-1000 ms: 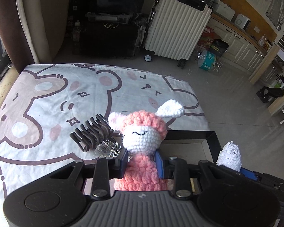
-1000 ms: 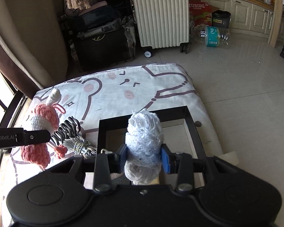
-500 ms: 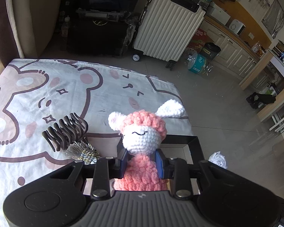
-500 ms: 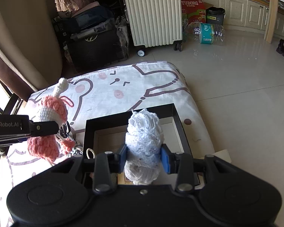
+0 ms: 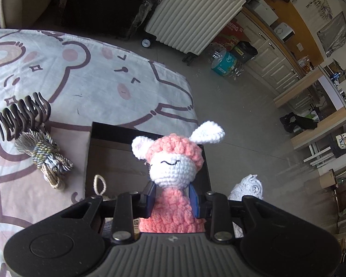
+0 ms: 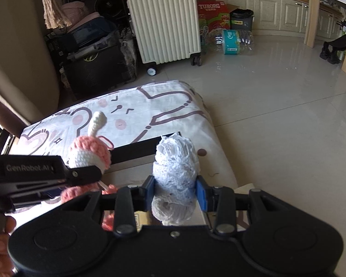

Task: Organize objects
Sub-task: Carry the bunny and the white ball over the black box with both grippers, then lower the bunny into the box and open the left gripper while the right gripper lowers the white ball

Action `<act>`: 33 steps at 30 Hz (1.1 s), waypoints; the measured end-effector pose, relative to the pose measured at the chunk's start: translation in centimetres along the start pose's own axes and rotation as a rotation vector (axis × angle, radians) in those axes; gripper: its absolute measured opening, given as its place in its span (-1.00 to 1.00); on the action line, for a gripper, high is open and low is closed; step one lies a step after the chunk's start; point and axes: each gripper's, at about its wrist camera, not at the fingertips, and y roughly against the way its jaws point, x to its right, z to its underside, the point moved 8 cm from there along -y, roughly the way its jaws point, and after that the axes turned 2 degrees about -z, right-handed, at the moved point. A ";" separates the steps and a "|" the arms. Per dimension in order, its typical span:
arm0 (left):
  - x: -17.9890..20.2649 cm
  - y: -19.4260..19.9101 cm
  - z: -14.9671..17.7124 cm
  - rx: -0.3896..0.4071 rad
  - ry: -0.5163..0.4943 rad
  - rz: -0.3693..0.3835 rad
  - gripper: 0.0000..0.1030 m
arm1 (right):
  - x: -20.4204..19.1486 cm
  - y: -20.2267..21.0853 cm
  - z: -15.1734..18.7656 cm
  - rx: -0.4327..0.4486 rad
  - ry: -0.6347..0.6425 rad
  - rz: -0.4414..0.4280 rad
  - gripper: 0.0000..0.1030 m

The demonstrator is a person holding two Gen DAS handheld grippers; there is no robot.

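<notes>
Both hands have drifted over the black box (image 5: 147,129). Left gripper (image 5: 172,196) pinches the pink crochet doll (image 5: 170,161), right gripper (image 6: 175,191) clamps the white lace bundle (image 6: 175,161). Release both together and they could collide or catch the rim.

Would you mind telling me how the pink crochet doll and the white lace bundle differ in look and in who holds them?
The pink crochet doll is pink and white, with a stitched face and ears; the white lace bundle is plain white openwork, featureless. The doll is chunky yarn, the bundle fine thread. The doll sits in the left hand-held gripper, the bundle in the right hand-held gripper. Both are soft, clamped upright over the black box.
</notes>
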 end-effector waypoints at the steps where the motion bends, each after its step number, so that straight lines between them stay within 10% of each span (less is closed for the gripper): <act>1: 0.2 -0.4 0.2 -0.005 0.009 0.006 -0.37 | 0.3 0.0 0.0 0.000 -0.004 0.004 -0.26; 33: -1.6 -9.0 3.4 -0.155 0.123 -0.007 -0.24 | 1.2 -3.8 1.9 -0.092 0.104 -0.016 -0.26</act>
